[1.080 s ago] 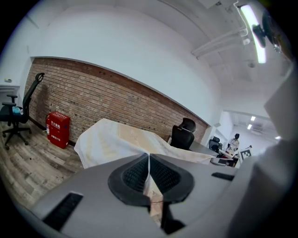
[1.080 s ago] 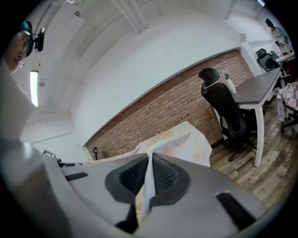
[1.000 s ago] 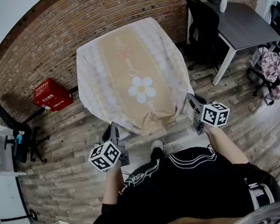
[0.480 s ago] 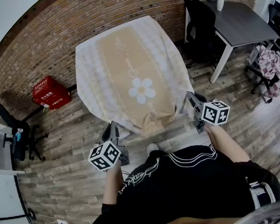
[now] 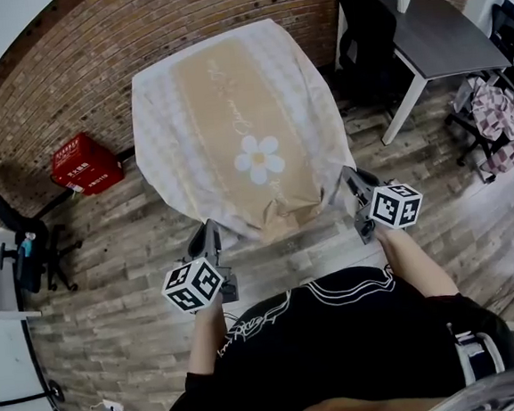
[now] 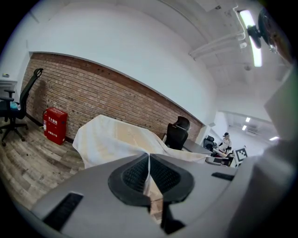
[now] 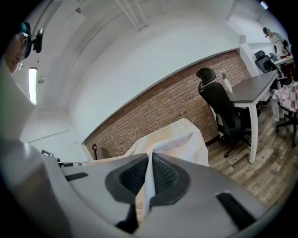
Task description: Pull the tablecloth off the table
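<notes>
A beige and white tablecloth (image 5: 233, 131) with a white daisy print covers the table and hangs over its near edge. My left gripper (image 5: 208, 240) is shut on the cloth's near left corner. My right gripper (image 5: 352, 187) is shut on the near right corner. In the left gripper view the tablecloth (image 6: 111, 139) runs from the table into the left gripper (image 6: 149, 172), pinched between the black pads. In the right gripper view the tablecloth (image 7: 172, 139) rises in a fold into the right gripper (image 7: 150, 174). The table itself is hidden under the cloth.
A brick wall (image 5: 93, 71) runs behind the table. A red box (image 5: 86, 163) stands on the floor at the left, with a black stand (image 5: 24, 252) nearer. A grey desk (image 5: 444, 40) and a black office chair (image 5: 362, 30) stand at the right. The floor is wood plank.
The tablecloth's near edge has come slightly toward me with both grippers. The view has shifted a little, so the table and the red box sit slightly further left and up.
</notes>
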`<act>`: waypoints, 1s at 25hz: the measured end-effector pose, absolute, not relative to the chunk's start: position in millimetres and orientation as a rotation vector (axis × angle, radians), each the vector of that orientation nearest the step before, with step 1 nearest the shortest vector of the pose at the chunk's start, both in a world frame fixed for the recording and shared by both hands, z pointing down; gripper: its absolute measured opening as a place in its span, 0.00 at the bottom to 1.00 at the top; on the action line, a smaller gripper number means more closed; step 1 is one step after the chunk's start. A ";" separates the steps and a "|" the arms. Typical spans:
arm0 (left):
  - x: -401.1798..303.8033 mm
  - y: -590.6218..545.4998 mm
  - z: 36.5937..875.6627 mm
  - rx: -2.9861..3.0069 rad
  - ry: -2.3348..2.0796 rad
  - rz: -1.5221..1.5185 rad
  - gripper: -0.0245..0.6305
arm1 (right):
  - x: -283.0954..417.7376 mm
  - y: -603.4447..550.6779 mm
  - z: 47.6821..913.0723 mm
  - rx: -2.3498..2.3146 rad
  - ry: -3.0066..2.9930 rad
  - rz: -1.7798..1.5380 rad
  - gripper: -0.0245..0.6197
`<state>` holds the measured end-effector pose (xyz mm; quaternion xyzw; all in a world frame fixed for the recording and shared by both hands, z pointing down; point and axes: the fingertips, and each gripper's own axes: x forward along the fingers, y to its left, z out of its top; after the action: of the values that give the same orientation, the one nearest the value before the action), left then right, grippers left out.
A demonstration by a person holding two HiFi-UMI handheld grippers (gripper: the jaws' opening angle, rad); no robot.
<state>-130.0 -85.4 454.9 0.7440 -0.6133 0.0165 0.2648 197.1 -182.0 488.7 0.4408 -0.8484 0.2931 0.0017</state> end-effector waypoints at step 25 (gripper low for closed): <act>-146.5 -14.6 439.1 2.034 -1.636 0.074 0.05 | 188.1 -111.4 463.0 1.467 -2.684 0.958 0.04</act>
<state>-146.5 -14.6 439.1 0.7516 -0.6046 0.0275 0.2622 188.1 -111.4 463.0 0.4574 -0.8370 0.2986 -0.0317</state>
